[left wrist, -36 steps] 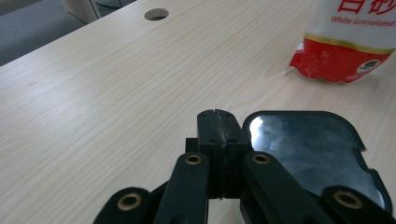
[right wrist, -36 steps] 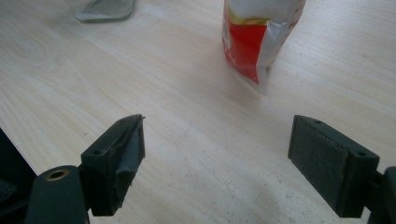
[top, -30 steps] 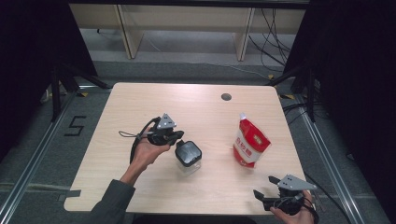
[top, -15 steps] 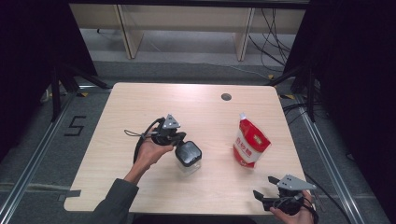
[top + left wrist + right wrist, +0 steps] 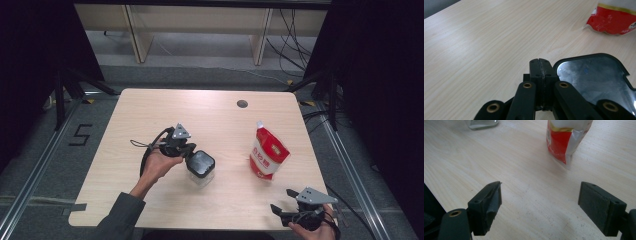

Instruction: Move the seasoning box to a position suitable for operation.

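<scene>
A clear jar (image 5: 200, 176) with a square black lid (image 5: 201, 162) stands on the wooden table (image 5: 210, 120), left of centre. My left gripper (image 5: 189, 150) sits against the lid's left side, held by a hand. In the left gripper view its pads (image 5: 540, 67) are pressed together with nothing visible between them, and the glossy lid (image 5: 596, 77) lies just to their right. A red and white pouch (image 5: 269, 152) stands upright at the right. My right gripper (image 5: 280, 212) rests at the front right corner, open and empty (image 5: 540, 202), facing the pouch (image 5: 566, 137).
A small dark hole (image 5: 242, 104) marks the table's far side. The jar's base (image 5: 482, 123) shows at the top of the right gripper view. Bare wood lies between the jar and the pouch (image 5: 616, 18). Shelving legs and cables stand beyond the table.
</scene>
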Demonstrator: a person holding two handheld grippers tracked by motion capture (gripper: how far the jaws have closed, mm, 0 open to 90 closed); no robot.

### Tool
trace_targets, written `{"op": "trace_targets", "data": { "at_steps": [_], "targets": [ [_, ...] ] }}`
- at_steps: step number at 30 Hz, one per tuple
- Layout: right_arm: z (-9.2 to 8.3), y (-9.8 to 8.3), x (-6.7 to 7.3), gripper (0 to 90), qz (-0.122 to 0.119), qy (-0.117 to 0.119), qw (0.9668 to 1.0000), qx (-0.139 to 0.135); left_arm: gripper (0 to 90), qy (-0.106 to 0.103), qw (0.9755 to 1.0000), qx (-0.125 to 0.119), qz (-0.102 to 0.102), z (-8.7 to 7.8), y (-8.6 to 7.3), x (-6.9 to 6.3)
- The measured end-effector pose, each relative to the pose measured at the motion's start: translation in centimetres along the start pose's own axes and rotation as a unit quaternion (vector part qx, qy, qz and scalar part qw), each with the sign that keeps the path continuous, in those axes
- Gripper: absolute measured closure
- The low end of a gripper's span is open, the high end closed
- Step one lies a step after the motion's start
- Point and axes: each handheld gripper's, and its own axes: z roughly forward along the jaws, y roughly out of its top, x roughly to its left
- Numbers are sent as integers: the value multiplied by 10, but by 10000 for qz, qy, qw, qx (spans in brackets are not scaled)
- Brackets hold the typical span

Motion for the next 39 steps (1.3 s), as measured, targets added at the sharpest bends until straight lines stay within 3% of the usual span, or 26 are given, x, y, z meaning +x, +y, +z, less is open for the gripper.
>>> {"op": "trace_targets", "data": {
  "at_steps": [7,12,15,16,18,19,22,23,26,28,29,33,34,35,36,39],
  "targets": [
    [0,0,-1,200,-51,-39,10000,-41,886,-4,9999,-24,-124,-9,-8,5],
    [0,0,-1,199,-50,-69,10000,-26,871,-68,9989,-177,-439,-16,-18,8],
    [0,0,-1,200,-65,-72,10000,-20,850,-38,9986,-243,-473,-17,-19,9],
    [0,0,-1,199,-54,-66,10000,-27,835,-58,9989,-233,-400,-19,-20,11],
    [0,0,-1,199,-18,-29,10000,-44,774,-38,9969,-543,-568,-22,-22,14],
    [0,0,-1,199,-34,-45,10000,-38,757,-104,9941,-776,-752,-24,-25,14],
    [-1,0,-1,199,-50,-84,9999,-41,700,-116,9931,-842,-814,-30,-30,17],
    [-1,0,-1,199,-50,-84,9999,-41,700,-20,9934,-845,-780,-34,-34,19],
    [0,0,0,199,57,-32,10000,-33,652,-73,9924,-990,-725,-39,-46,23],
    [0,0,-1,199,-44,-21,10000,-53,648,-53,9935,-939,-646,-41,-50,25],
    [0,0,0,199,-37,-33,10000,-36,648,-60,9921,-1029,-710,-41,-54,25],
    [0,0,0,199,-56,-49,10000,-26,624,-197,9916,-1108,-632,-43,-69,28],
    [0,0,-1,199,-69,-51,10000,-27,619,-251,9928,-1057,-512,-43,-73,28],
    [0,0,-1,199,-69,-51,10000,-27,619,-332,9922,-1057,-563,-40,-77,26],
    [-1,0,2,198,117,-35,9999,46,617,-352,9936,-992,-414,-38,-80,26],
    [0,0,0,198,-53,-44,10000,-15,615,-425,9947,-843,-399,-28,-88,21]
  ]
}}
